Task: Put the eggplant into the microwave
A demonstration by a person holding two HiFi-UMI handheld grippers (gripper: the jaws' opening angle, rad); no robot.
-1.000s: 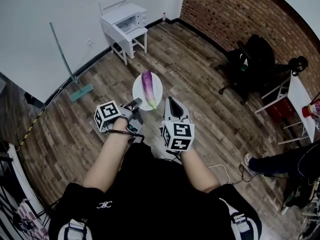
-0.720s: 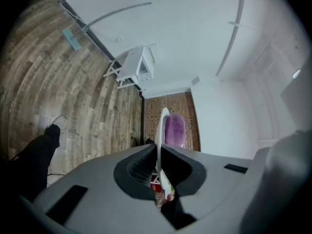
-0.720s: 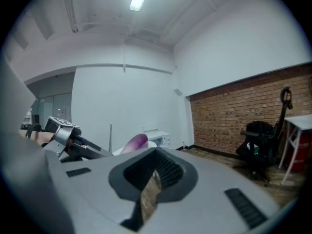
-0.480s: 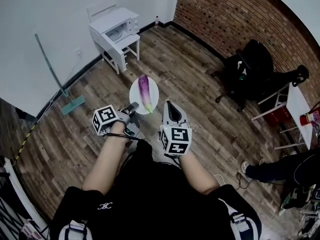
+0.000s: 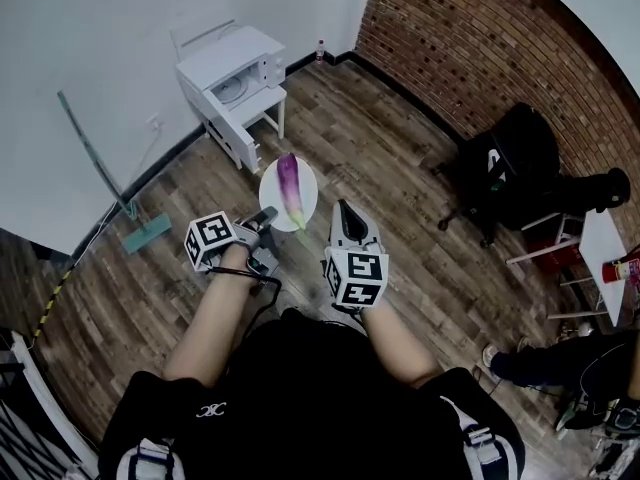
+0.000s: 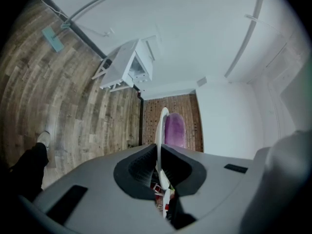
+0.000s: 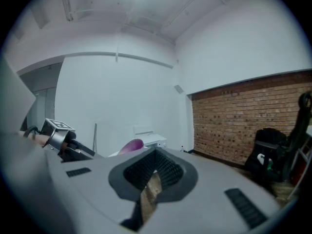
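I'm holding the plate (image 5: 273, 194) with the eggplant (image 5: 290, 182) lying on it.
Left gripper (image 5: 268, 215) is clamping its 7 o'clock rim; right gripper (image 5: 343, 211), jaws together, is hovering at 4; open floor (image 5: 330, 118) is running to the microwave (image 5: 236, 72) at 11.

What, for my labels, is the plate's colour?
The plate is white; head view shows it best.

white plate (image 6: 160, 126) in tongs (image 6: 157, 150) (eggplant (image 6: 174, 130) aboard)

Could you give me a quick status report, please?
Left gripper shut on plate; right gripper shut, empty. Eggplant on plate. Microwave ahead, nothing between.
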